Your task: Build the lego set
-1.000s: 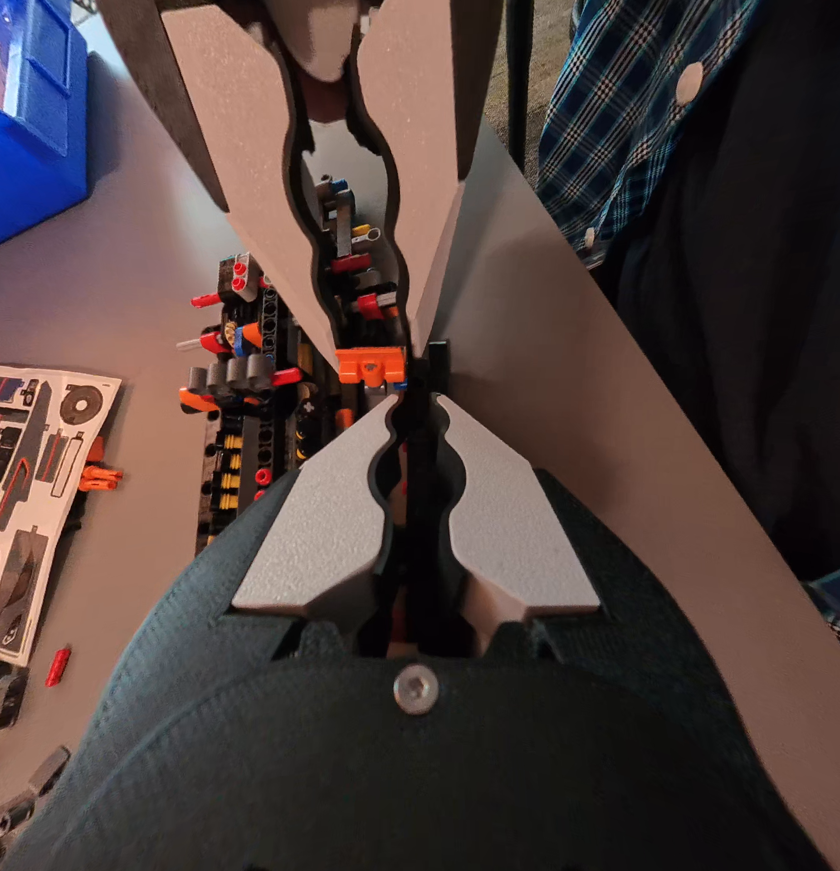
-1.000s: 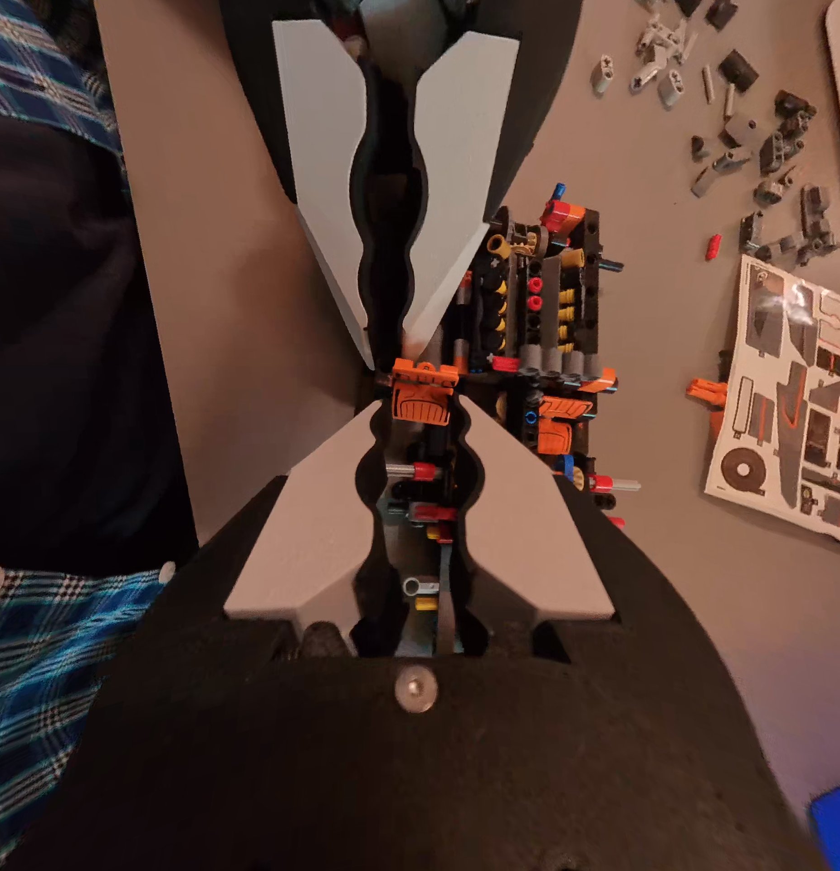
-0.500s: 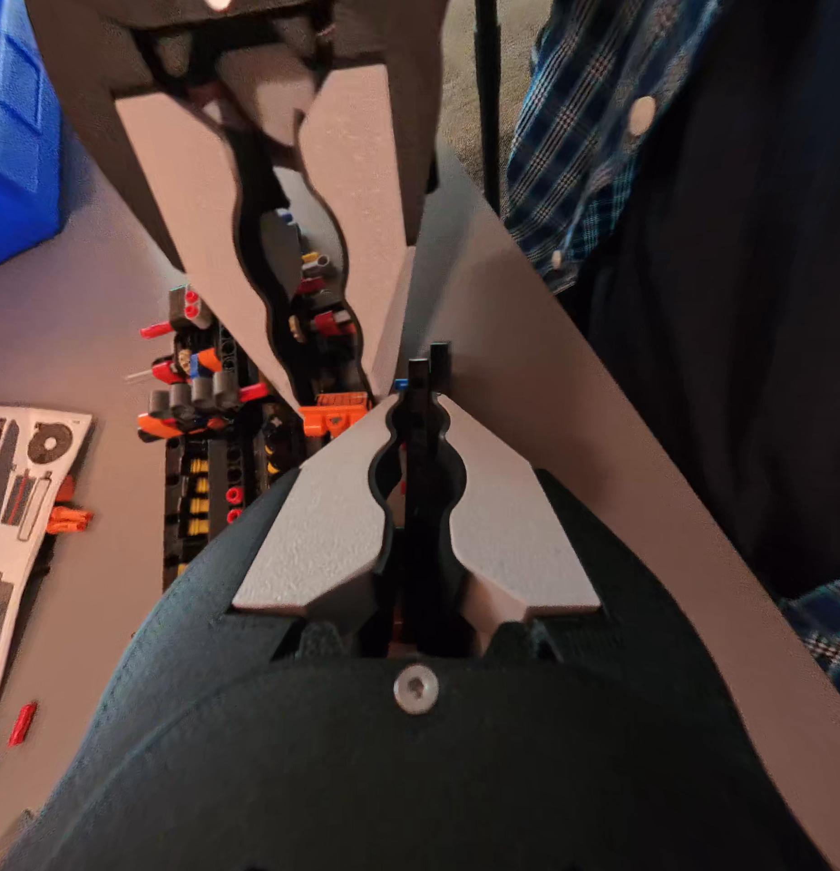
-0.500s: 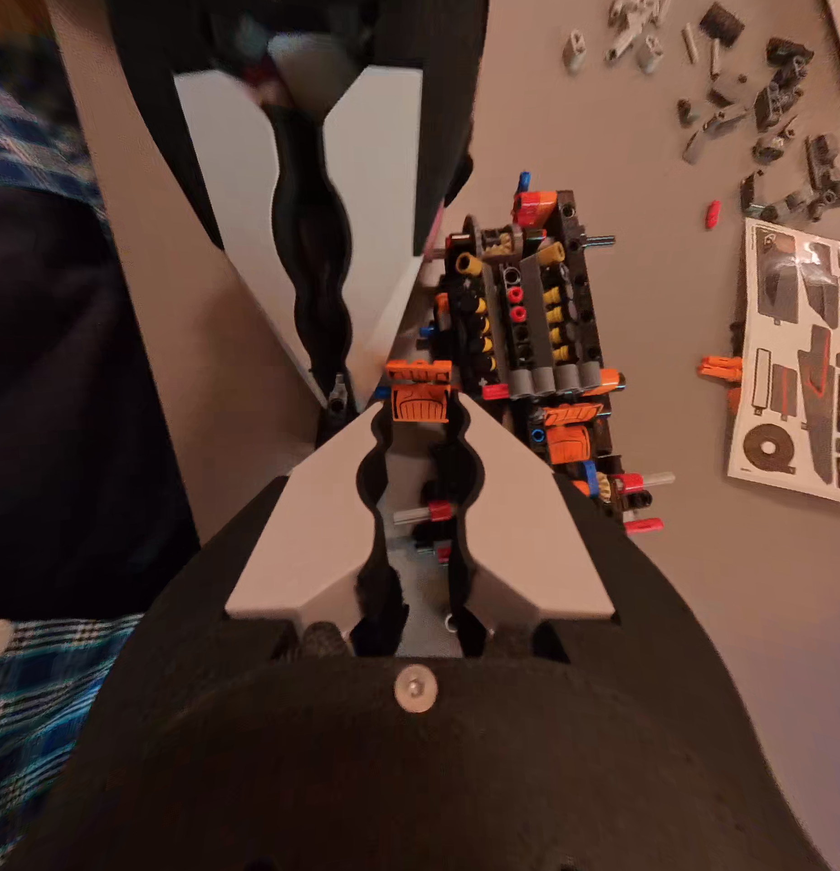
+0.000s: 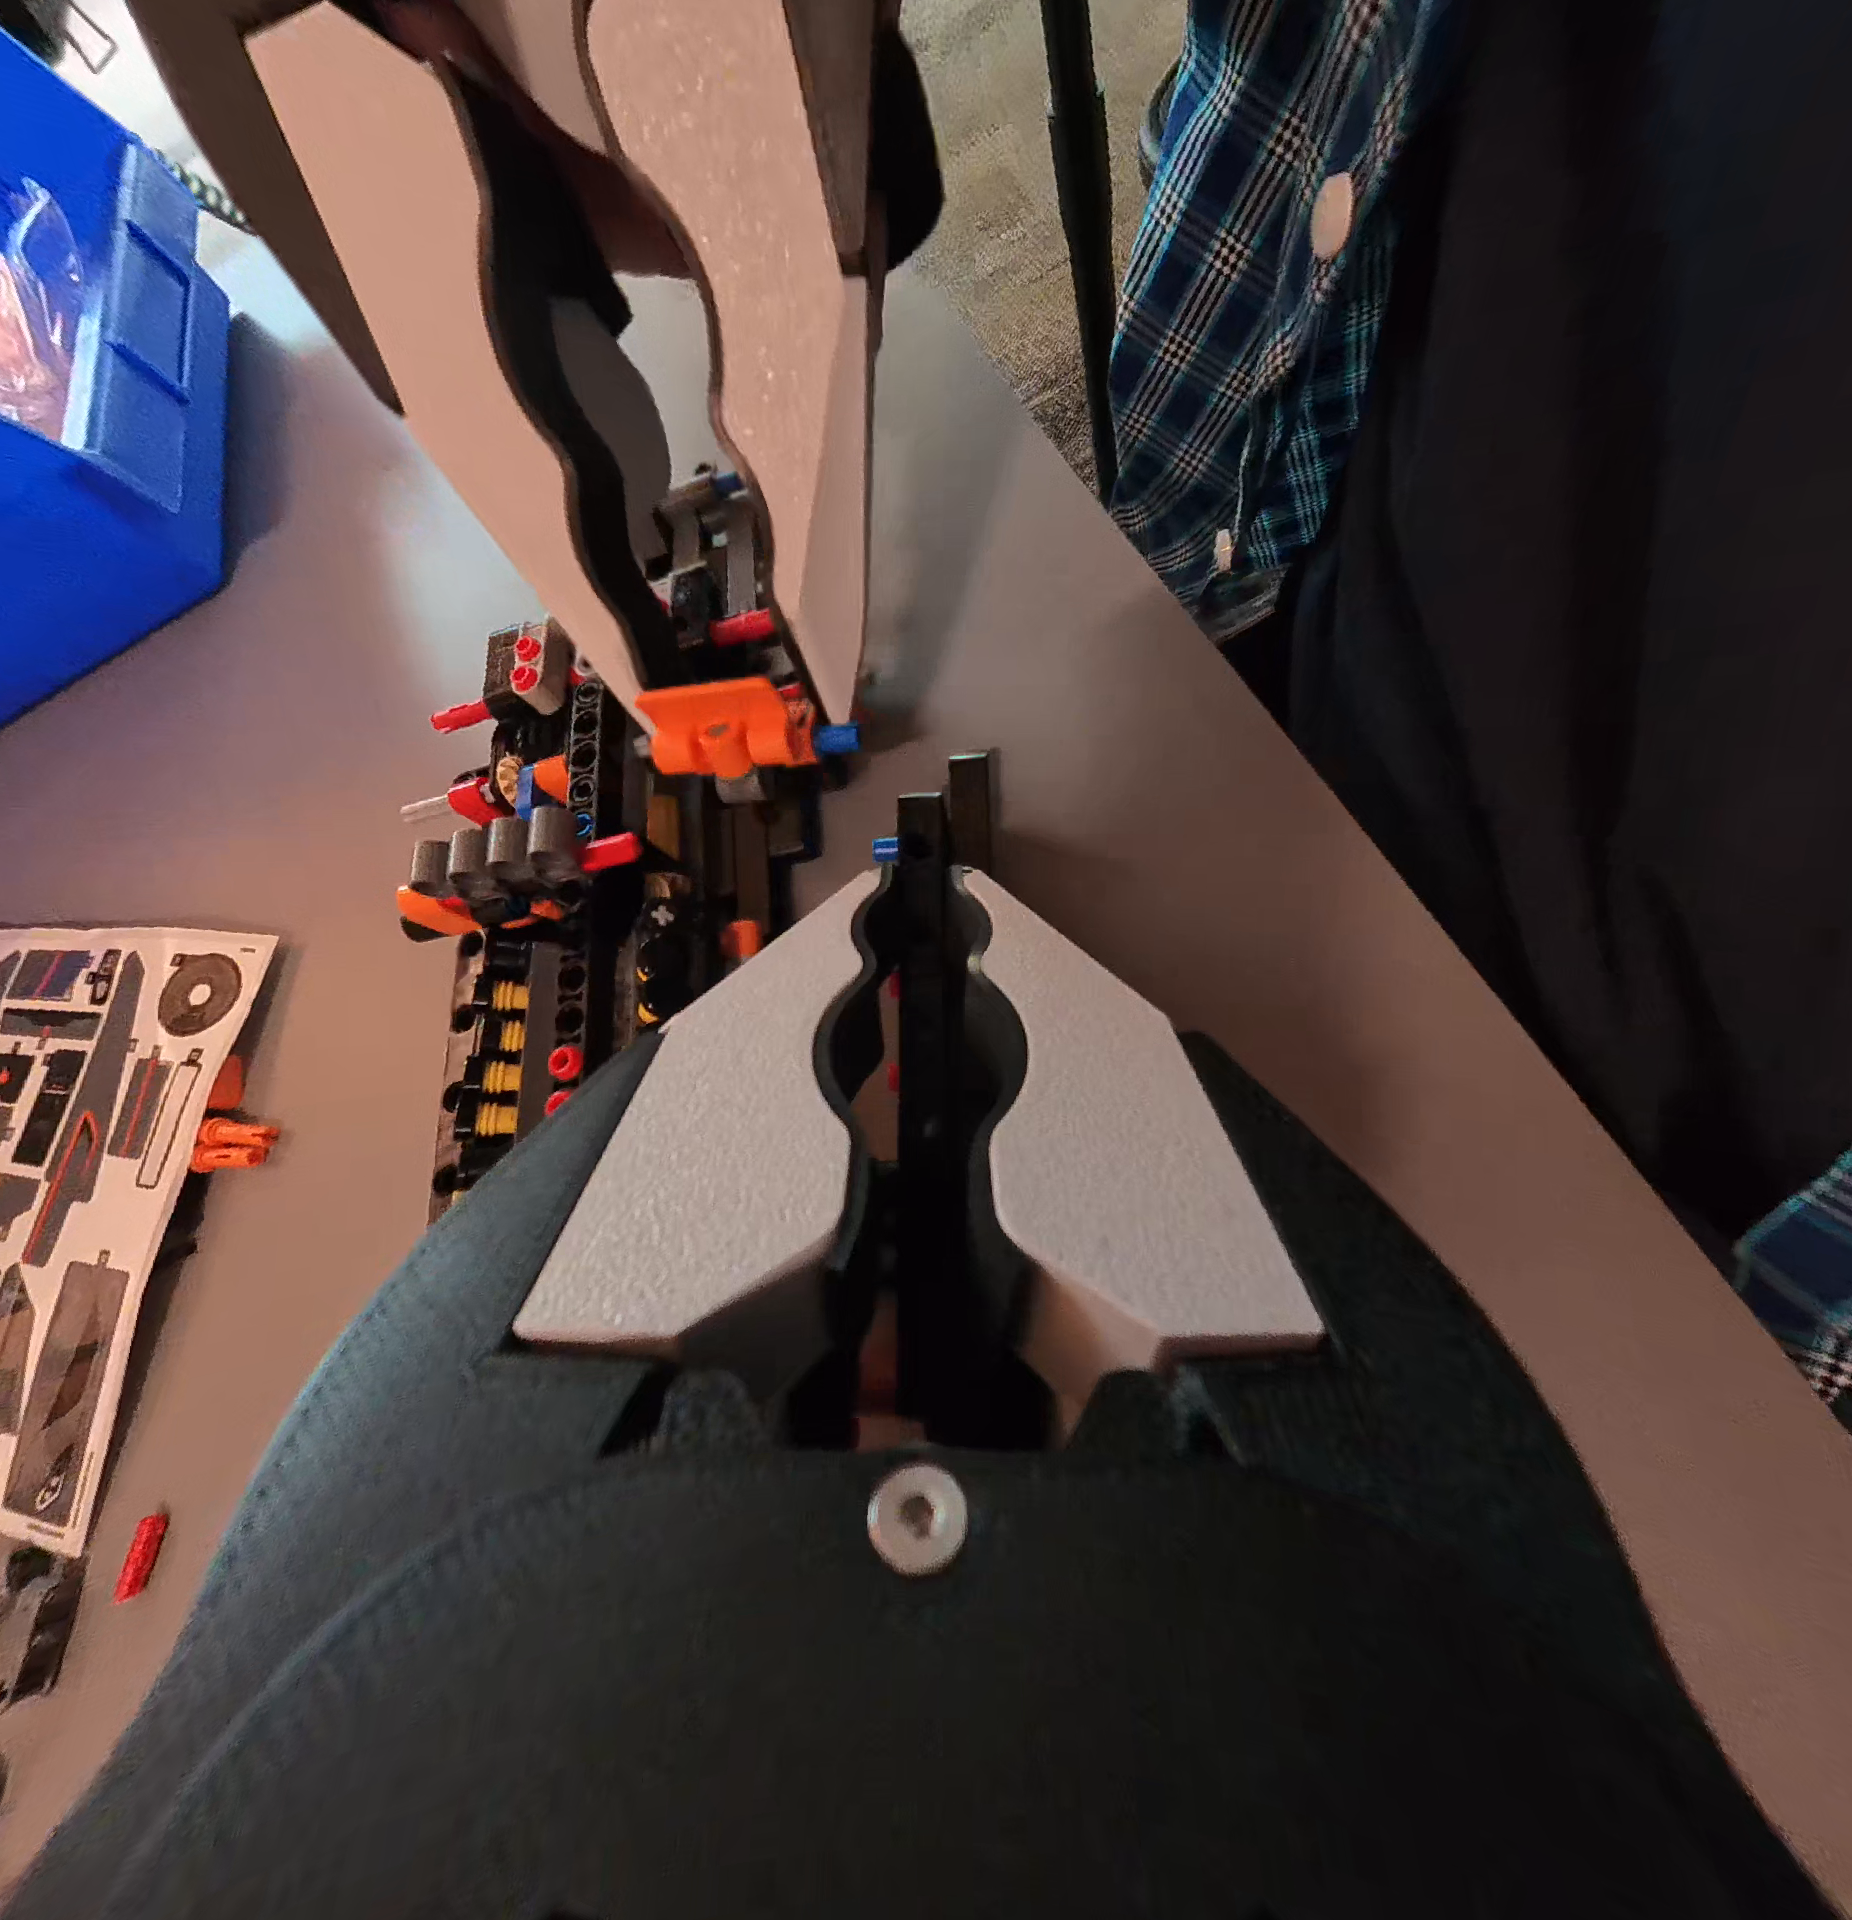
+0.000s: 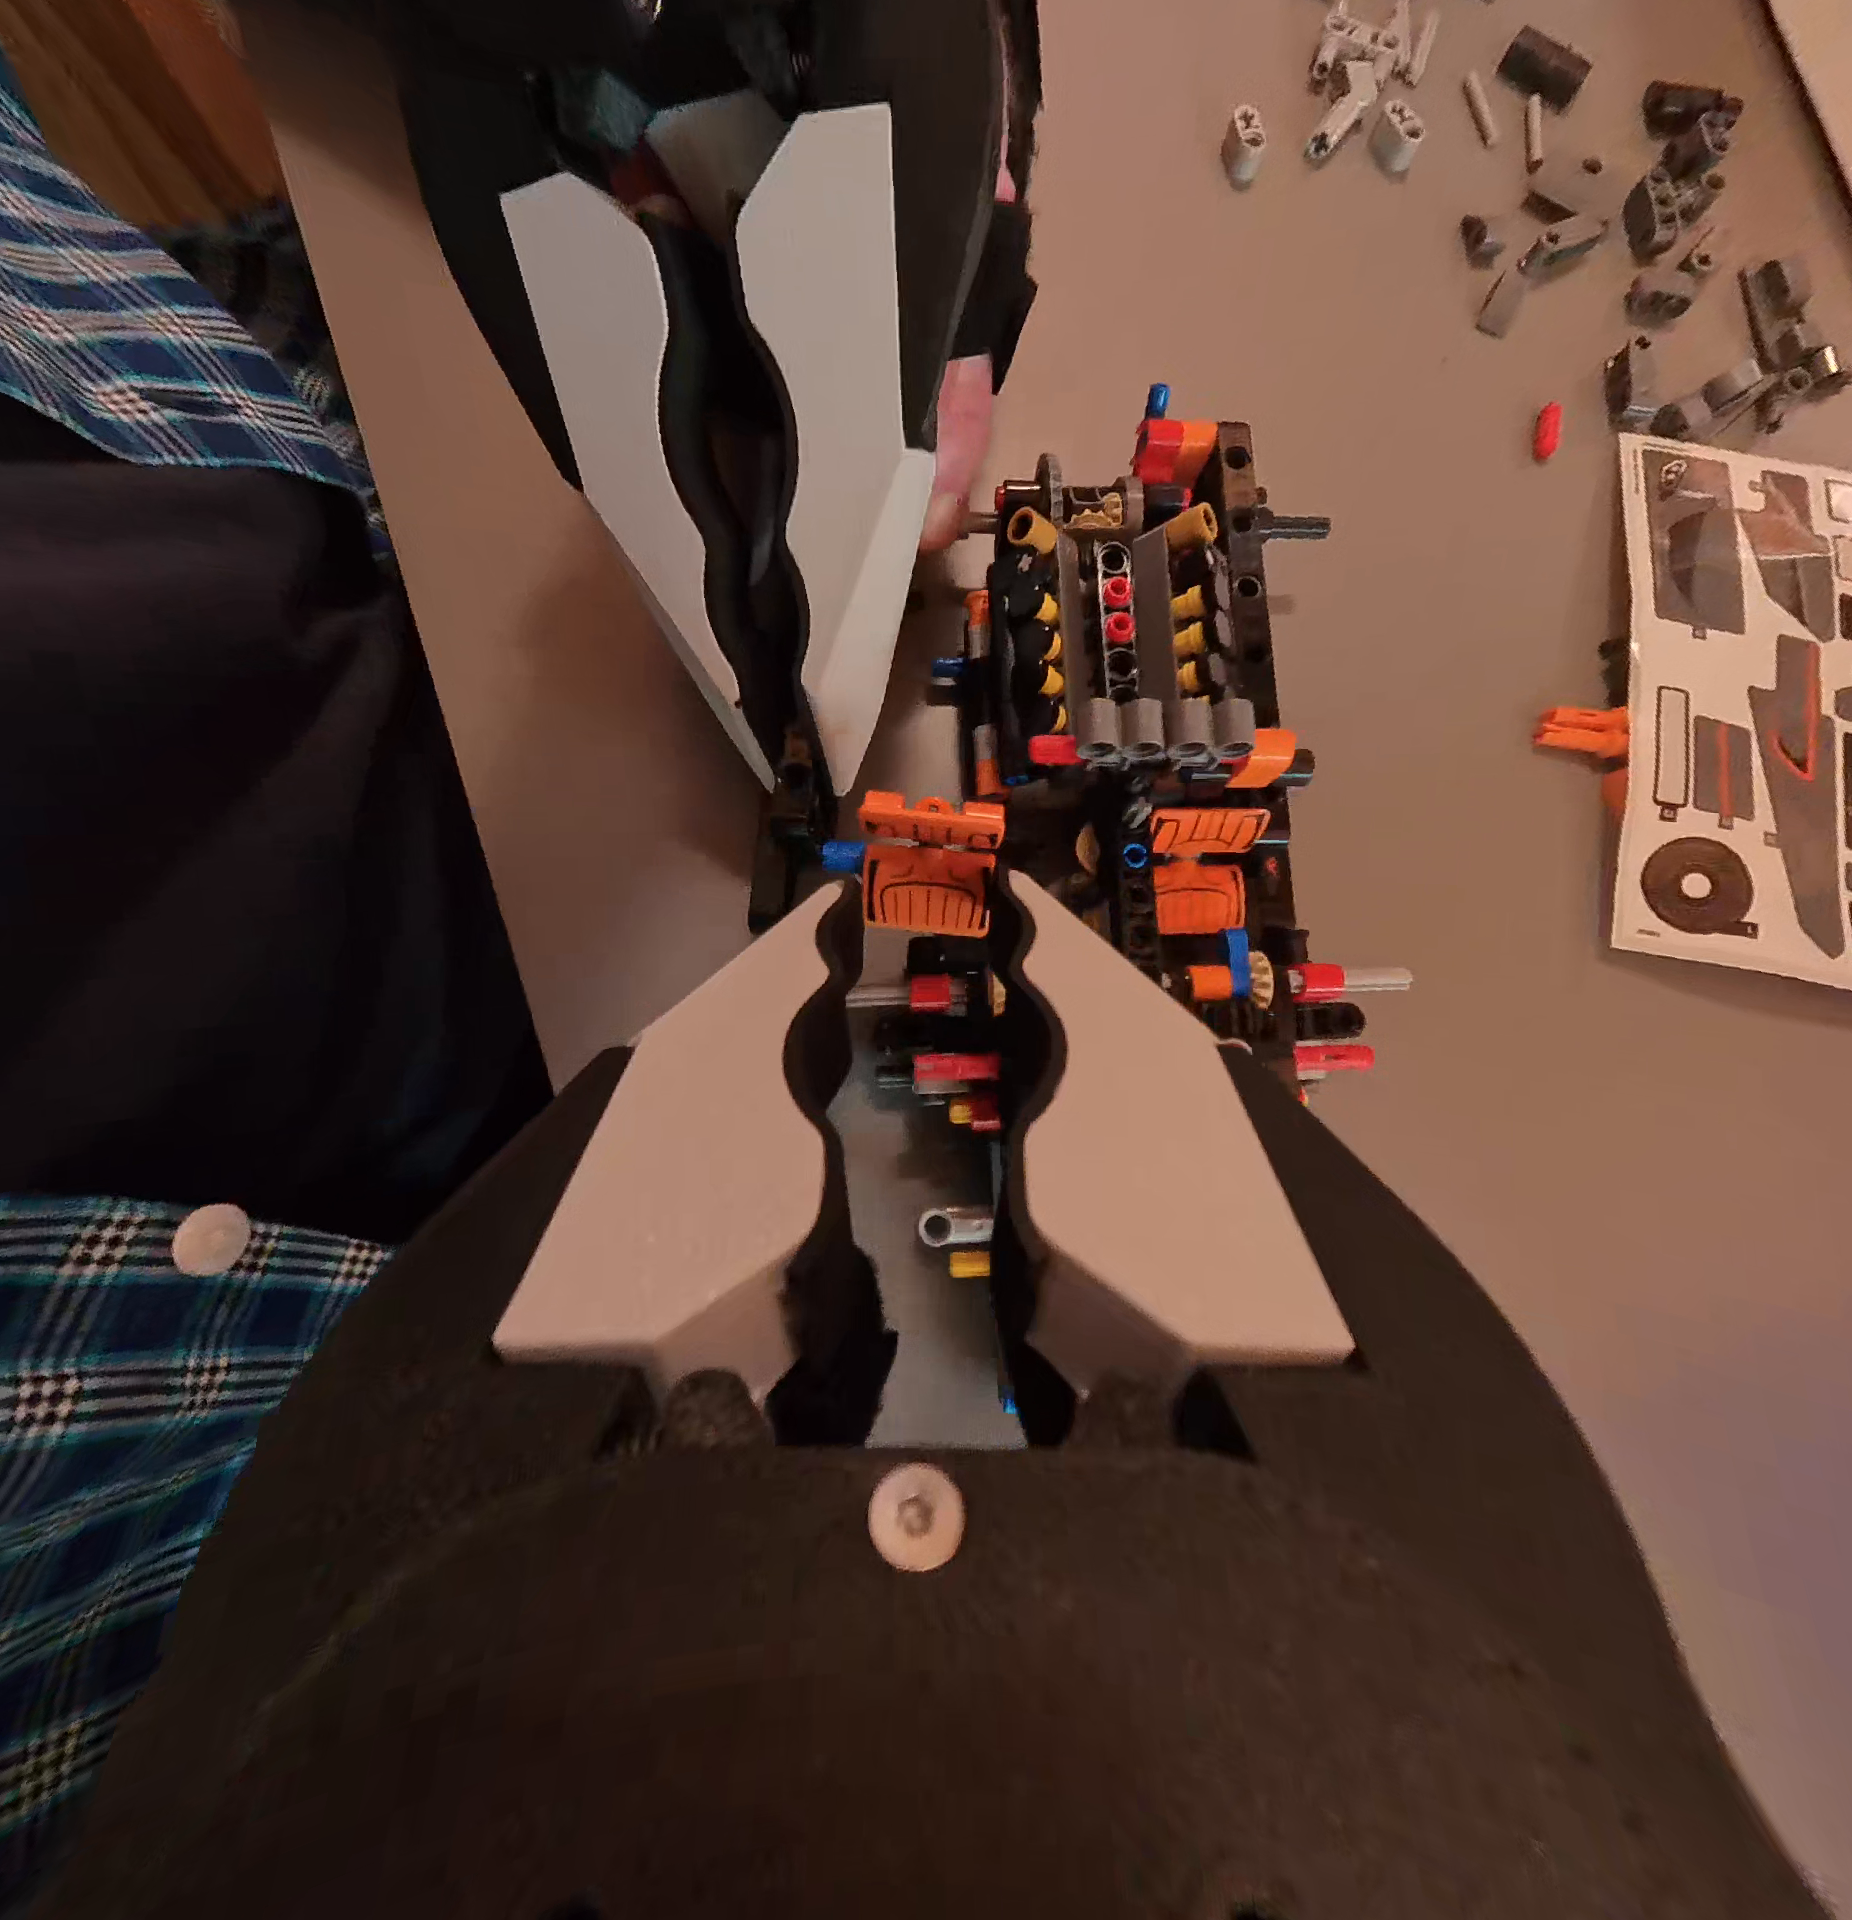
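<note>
The left gripper (image 5: 922, 883) has its fingers closed on a long black beam (image 5: 922, 997), which stands out past the fingertips and carries a small blue pin (image 5: 884, 850) on its side. The right gripper (image 6: 927, 904) has its fingers closed on an orange seat piece (image 6: 927, 868) at the near corner of the lego model (image 6: 1140, 707). In the left wrist view, the tips of the right gripper (image 5: 735, 717) come down from above onto this orange seat piece (image 5: 722, 725). The beam is just beside the seat but apart from it, near the table edge (image 5: 1161, 748). The model, black with yellow, red and orange parts, lies on the grey table (image 6: 1421, 1195). A sticker sheet (image 6: 1763, 717) lies beside it, with loose grey pieces (image 6: 1628, 239) scattered further away and a small red pin (image 6: 1546, 430) between them. A blue bin (image 5: 70, 416) stands at the far corner in the left wrist view. A person in a blue checked shirt (image 5: 1244, 343) is at the table edge.
</note>
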Demonstrator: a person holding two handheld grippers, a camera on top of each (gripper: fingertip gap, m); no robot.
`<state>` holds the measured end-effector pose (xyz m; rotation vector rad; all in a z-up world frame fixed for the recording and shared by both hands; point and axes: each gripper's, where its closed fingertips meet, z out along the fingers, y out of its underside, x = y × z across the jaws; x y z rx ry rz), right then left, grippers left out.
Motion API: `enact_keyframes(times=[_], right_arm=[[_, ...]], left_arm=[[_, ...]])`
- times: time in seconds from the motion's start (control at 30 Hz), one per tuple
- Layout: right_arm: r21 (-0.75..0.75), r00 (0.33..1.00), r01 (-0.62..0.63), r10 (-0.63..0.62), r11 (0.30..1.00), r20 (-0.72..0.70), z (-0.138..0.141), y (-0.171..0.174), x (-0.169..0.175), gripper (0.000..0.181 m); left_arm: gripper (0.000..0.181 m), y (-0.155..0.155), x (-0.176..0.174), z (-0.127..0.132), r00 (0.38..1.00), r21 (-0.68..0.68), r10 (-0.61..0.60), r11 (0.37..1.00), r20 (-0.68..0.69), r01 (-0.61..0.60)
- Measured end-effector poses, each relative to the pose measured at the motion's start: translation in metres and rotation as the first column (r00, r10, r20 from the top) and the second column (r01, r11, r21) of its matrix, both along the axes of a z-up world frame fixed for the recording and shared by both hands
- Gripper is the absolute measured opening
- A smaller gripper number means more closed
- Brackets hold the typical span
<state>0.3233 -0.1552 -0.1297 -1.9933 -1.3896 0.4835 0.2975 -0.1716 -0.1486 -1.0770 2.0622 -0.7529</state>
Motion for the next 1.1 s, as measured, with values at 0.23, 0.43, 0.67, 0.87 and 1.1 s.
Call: enact_keyframes(times=[0.23,0.43,0.67,0.87,1.1], right_arm=[[-0.030,1.000,0.024,-0.025,0.999,-0.018,-0.002,-0.014,0.002,0.022],[-0.128,0.988,0.064,-0.081,0.990,-0.135,0.006,-0.023,0.001,0.022],[-0.266,0.962,0.093,-0.155,0.959,-0.225,0.011,-0.029,0.004,0.022],[-0.298,0.960,0.094,-0.166,0.950,-0.226,0.010,-0.038,0.005,0.023],[-0.134,0.935,0.230,-0.257,0.964,-0.246,0.027,-0.020,0.003,0.022]], left_arm=[[0.008,-0.002,-0.003,-0.001,0.999,0.003,-0.021,1.000,-0.028,0.021],[0.021,0.002,-0.004,-0.004,0.997,-0.017,0.004,1.000,-0.072,-0.005],[0.027,0.000,-0.003,0.001,0.995,-0.037,0.035,0.999,-0.097,-0.038],[0.028,0.000,-0.002,0.004,0.992,-0.037,0.073,0.996,-0.106,-0.077],[0.029,-0.004,0.003,0.048,0.981,-0.130,0.191,0.972,-0.035,-0.194]])
